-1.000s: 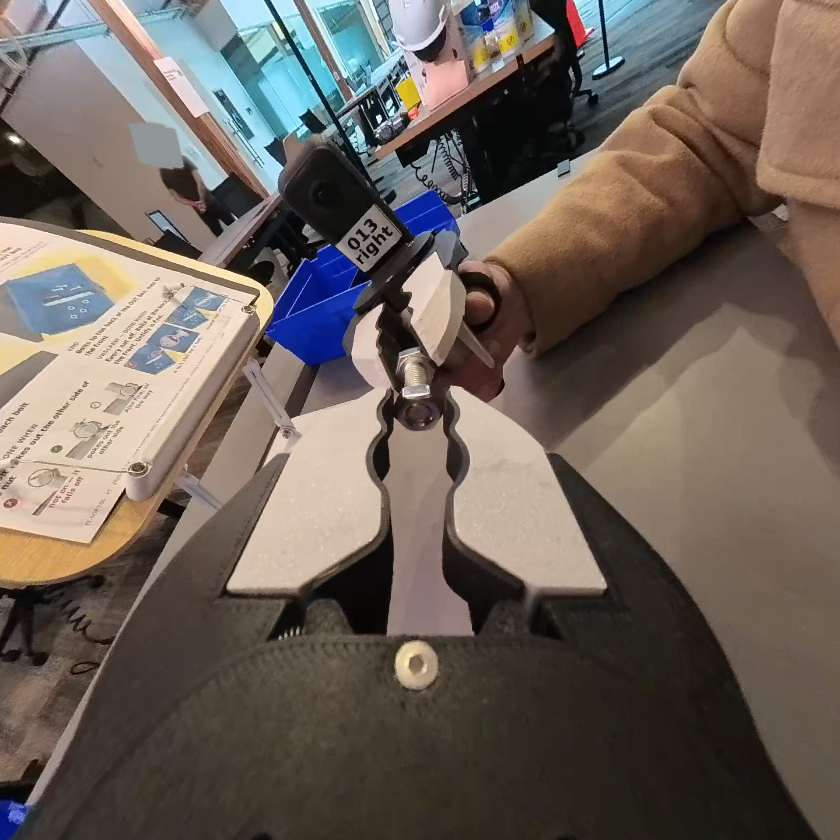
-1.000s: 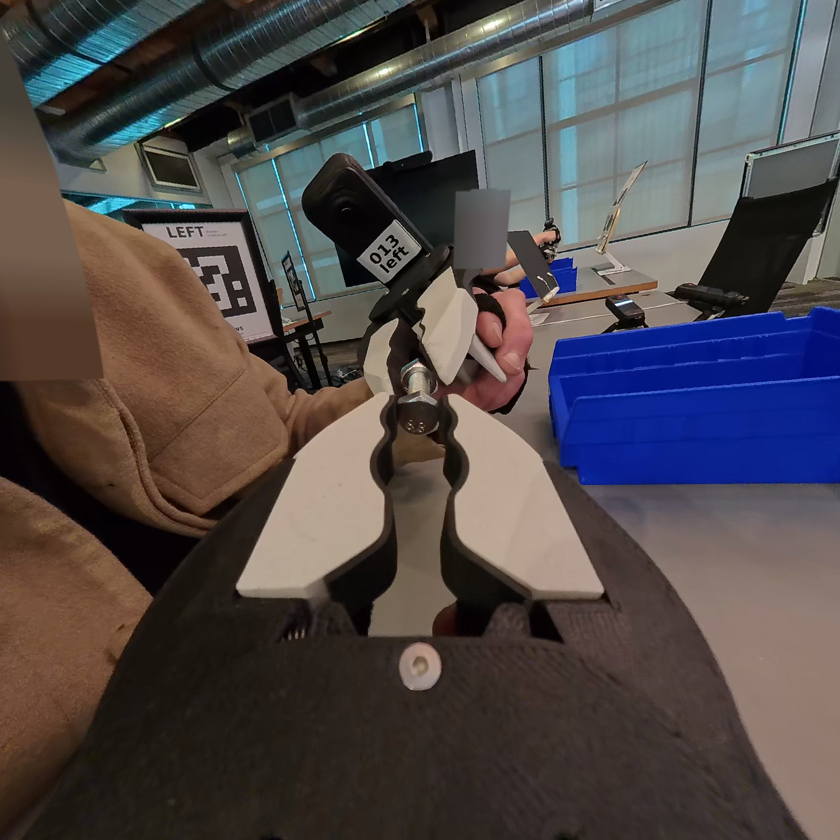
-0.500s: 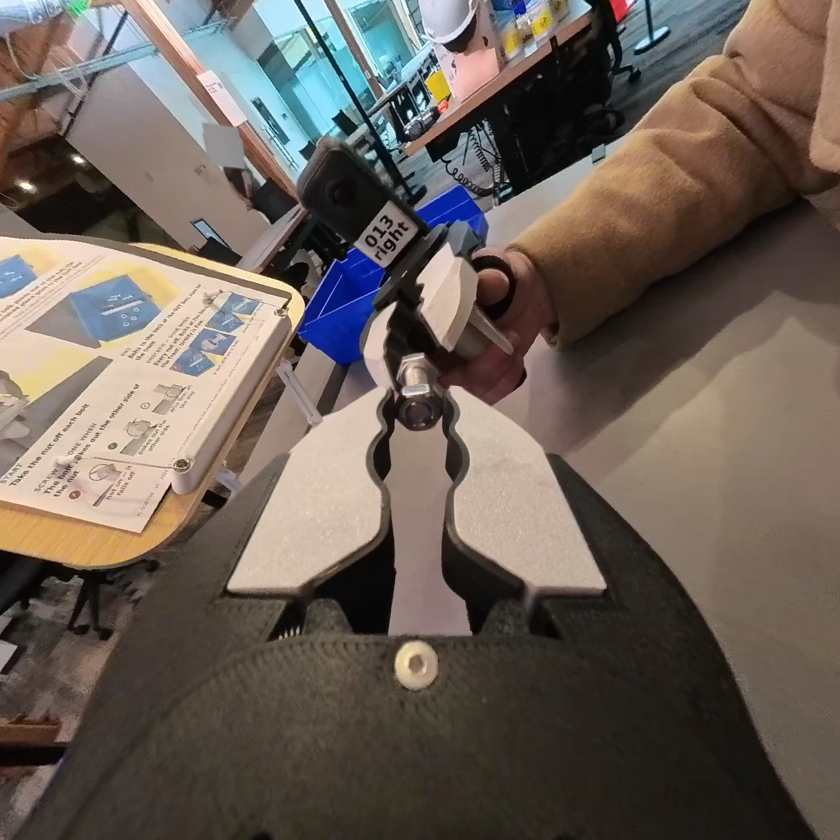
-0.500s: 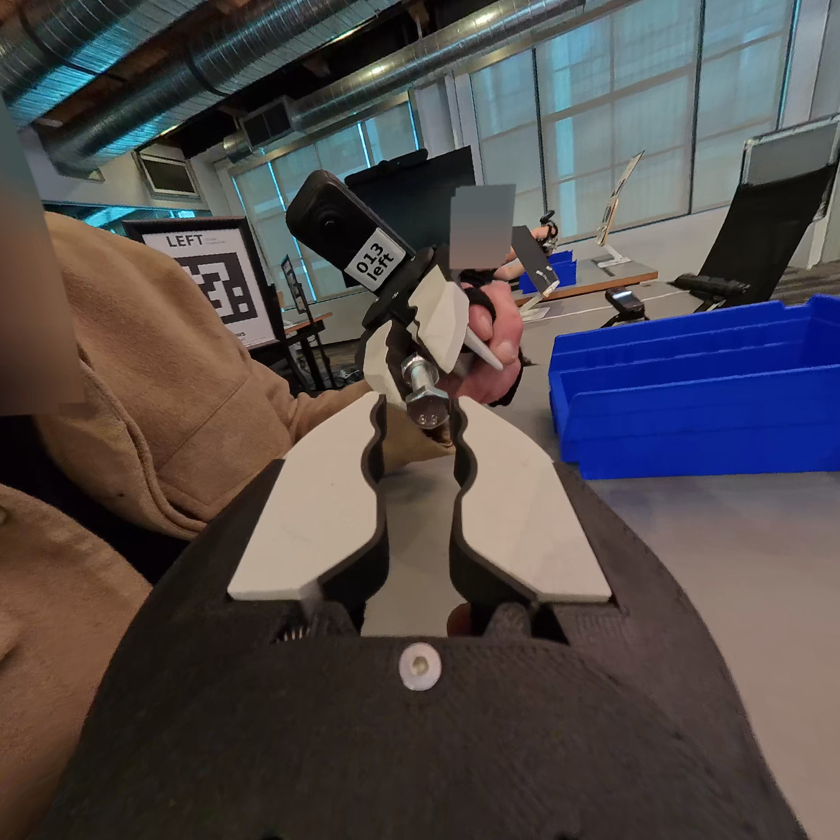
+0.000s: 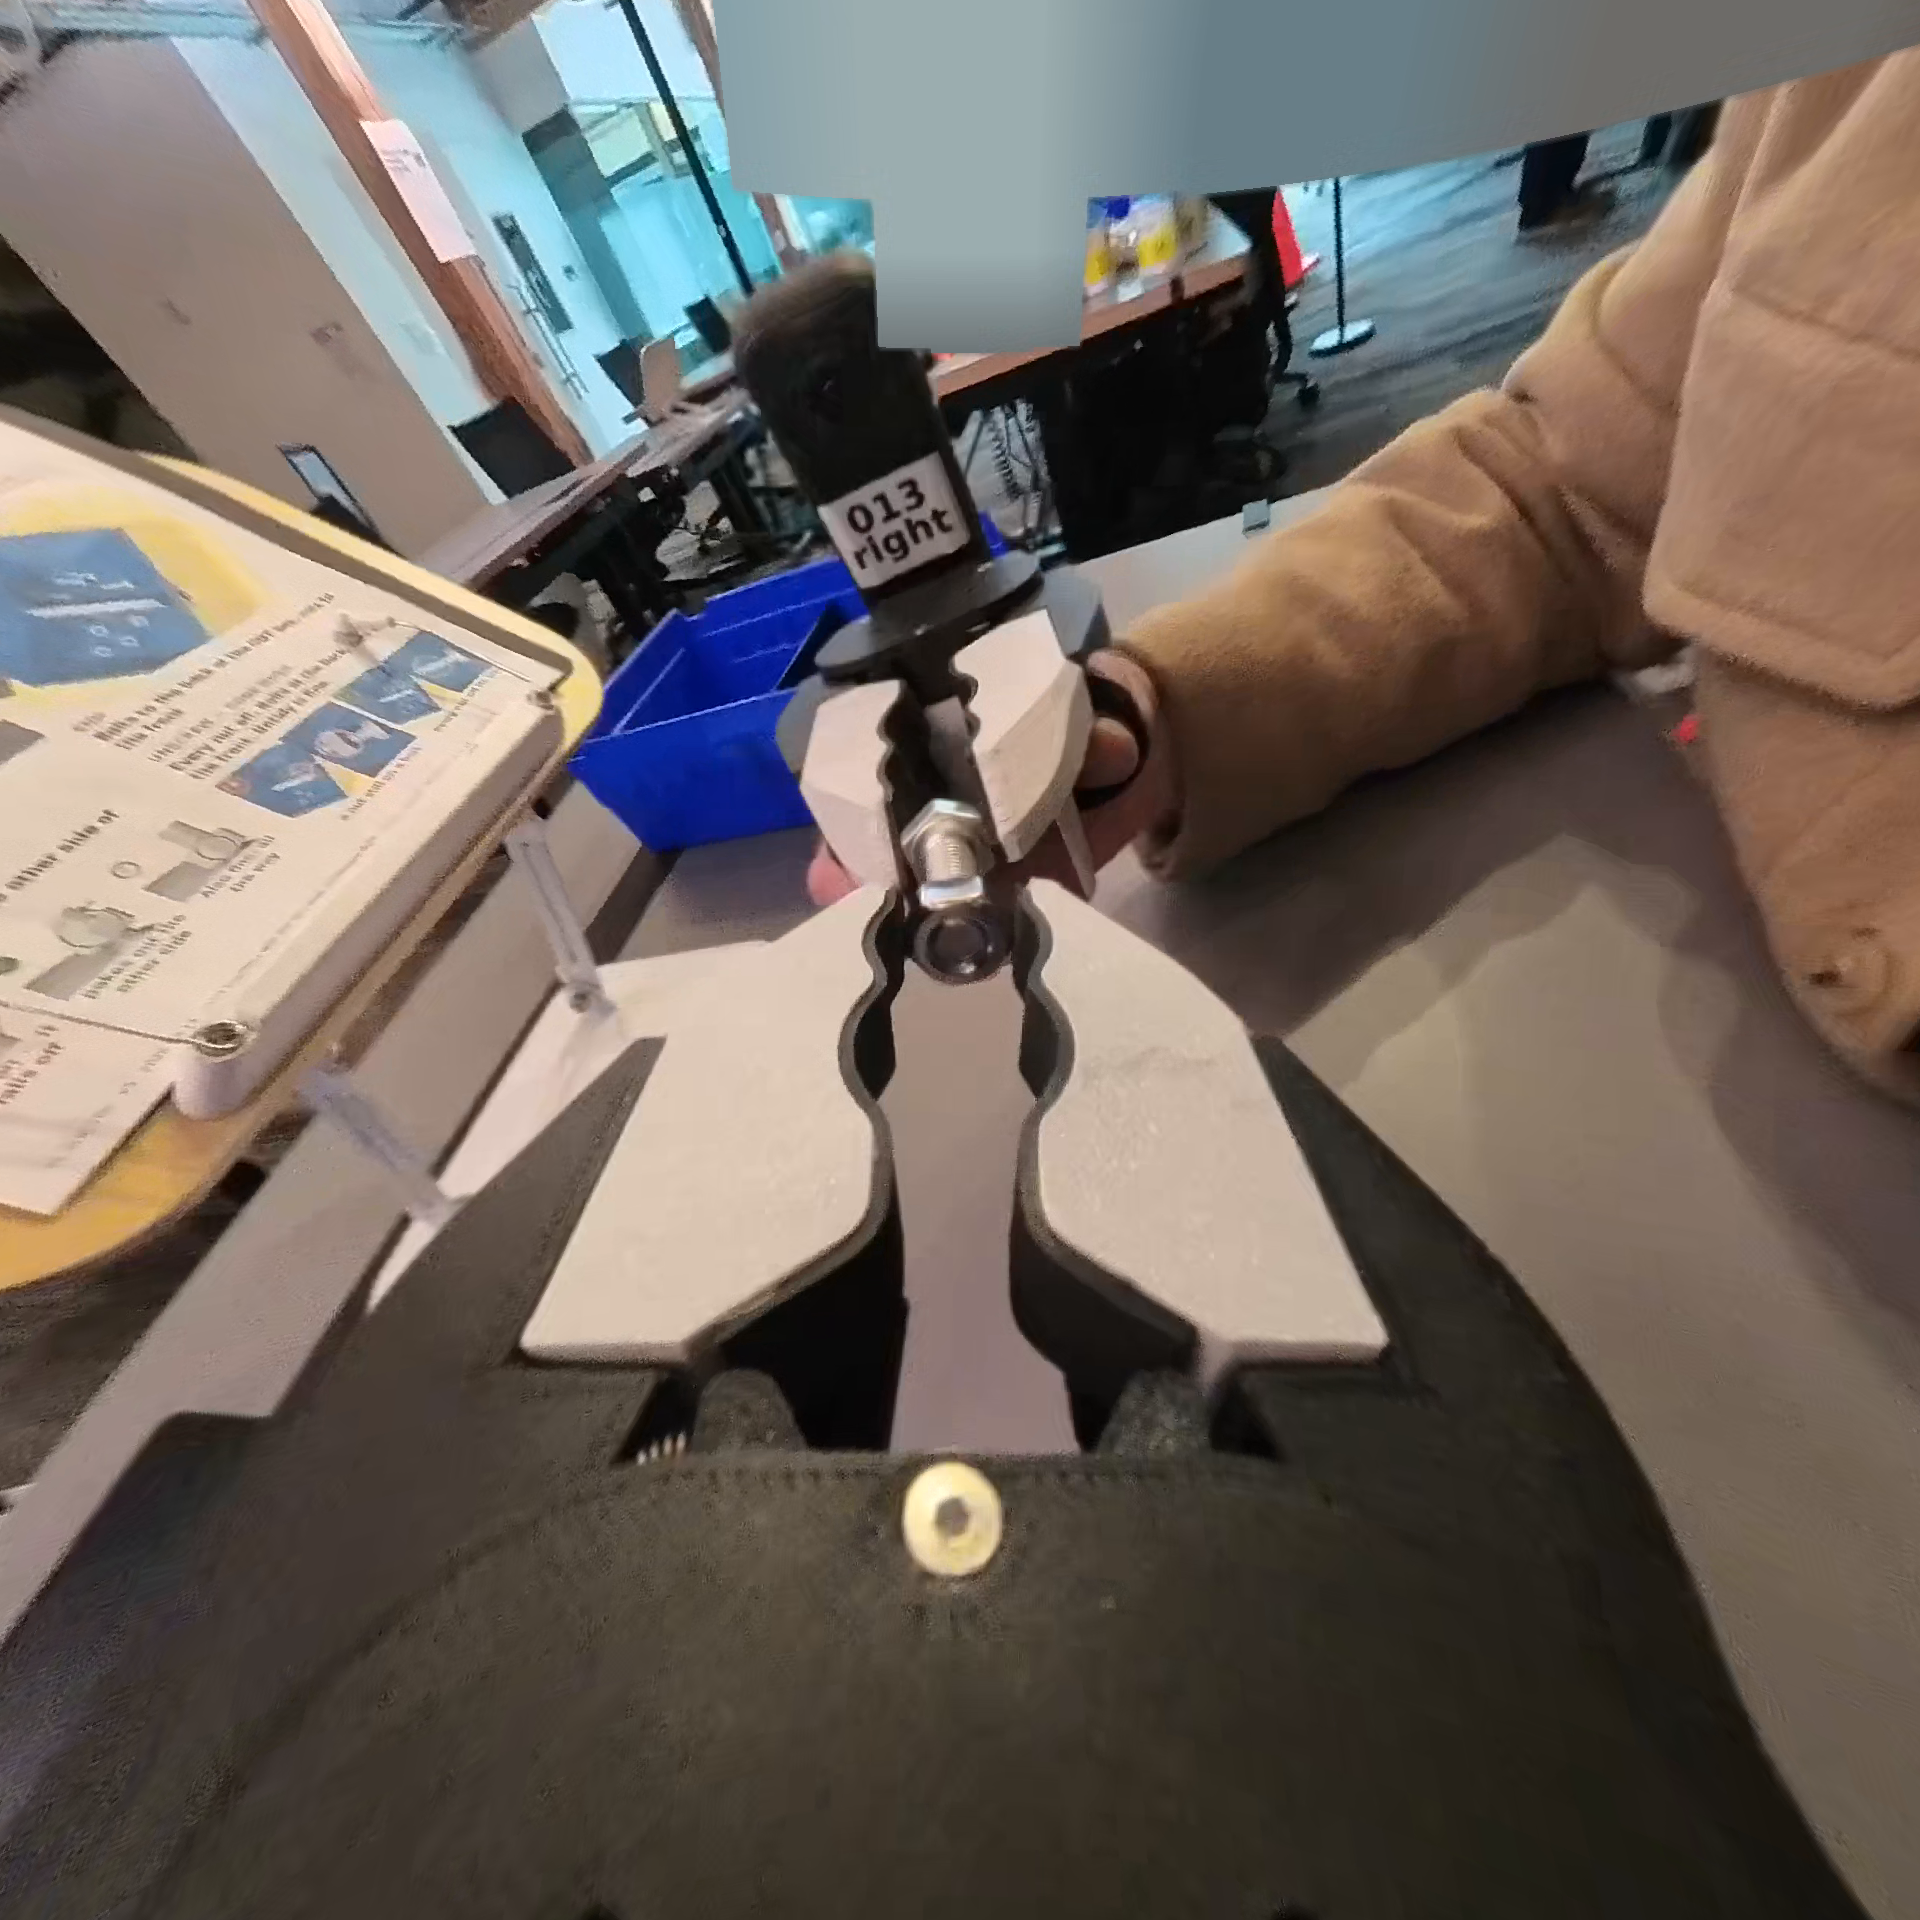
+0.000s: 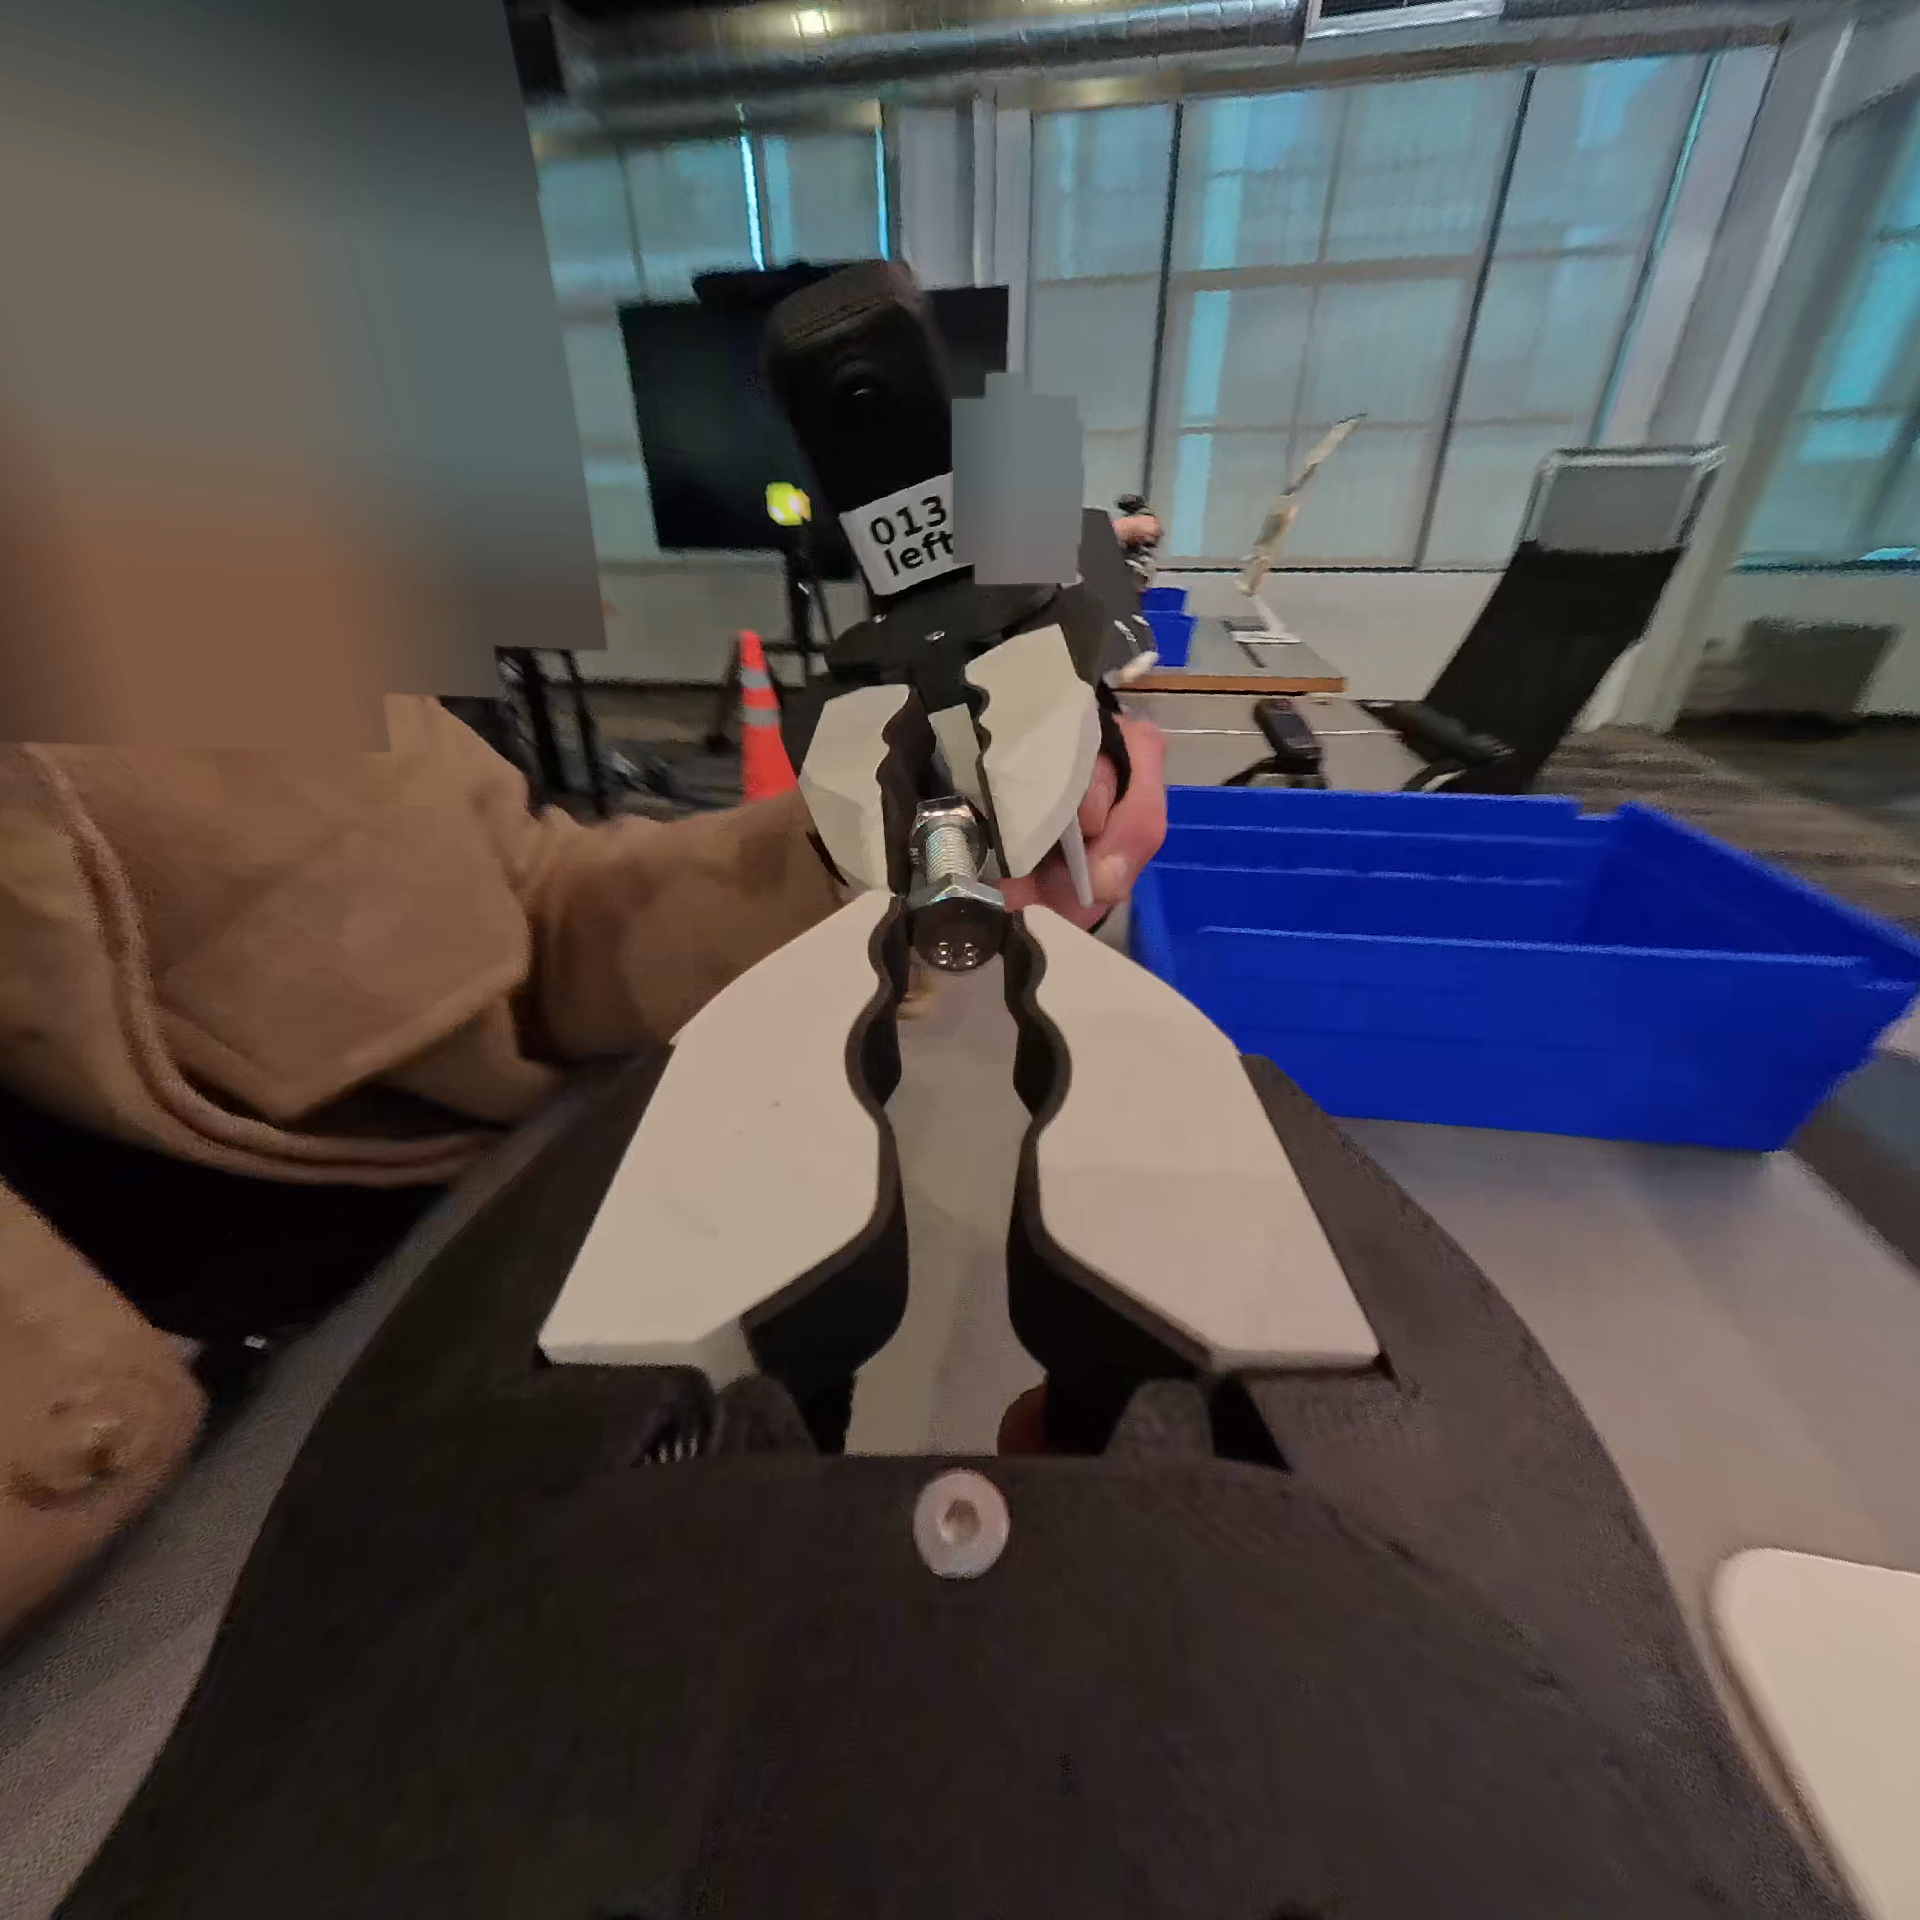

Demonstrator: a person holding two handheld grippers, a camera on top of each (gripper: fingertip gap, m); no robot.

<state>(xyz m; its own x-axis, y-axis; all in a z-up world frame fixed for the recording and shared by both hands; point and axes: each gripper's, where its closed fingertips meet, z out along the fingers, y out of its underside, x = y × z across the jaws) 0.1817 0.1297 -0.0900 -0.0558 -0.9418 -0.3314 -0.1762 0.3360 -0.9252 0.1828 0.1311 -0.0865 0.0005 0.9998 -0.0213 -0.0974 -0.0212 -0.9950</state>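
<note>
Left gripper: the left gripper (image 5: 956, 935) has its jaws narrowed onto the near, round end of the bolt (image 5: 943, 860), at the very tips of its white fingers (image 5: 769, 1122).
Right gripper: the right gripper (image 6: 954, 937) is narrowed the same way onto the hex head at the bolt's other end; the head bears small stamped marks, too small to read.
Bolt: a silver threaded bolt carrying a nut (image 5: 951, 891), held in the air between the two grippers, which face each other tip to tip above the table (image 5: 1507, 1091).
Hands: a hand (image 5: 1127, 790) in a tan sleeve (image 5: 1403, 644) grips the right gripper's handle; another hand (image 6: 1122, 821) holds the left one.
Labels: each gripper carries a black camera (image 5: 831, 416) with a white sticker (image 5: 899, 525) printed in black.
Sheet: a printed instruction sheet (image 5: 260, 790) with photos and lines of text lies on a white board at the left, on a yellow-edged stand.
Bin: a blue bin (image 6: 1507, 997) sits on the table, just beyond the grippers.
Background: an orange cone (image 6: 758, 717), a dark screen (image 6: 707, 436) and a black chair (image 6: 1538, 644) stand before large windows.
</note>
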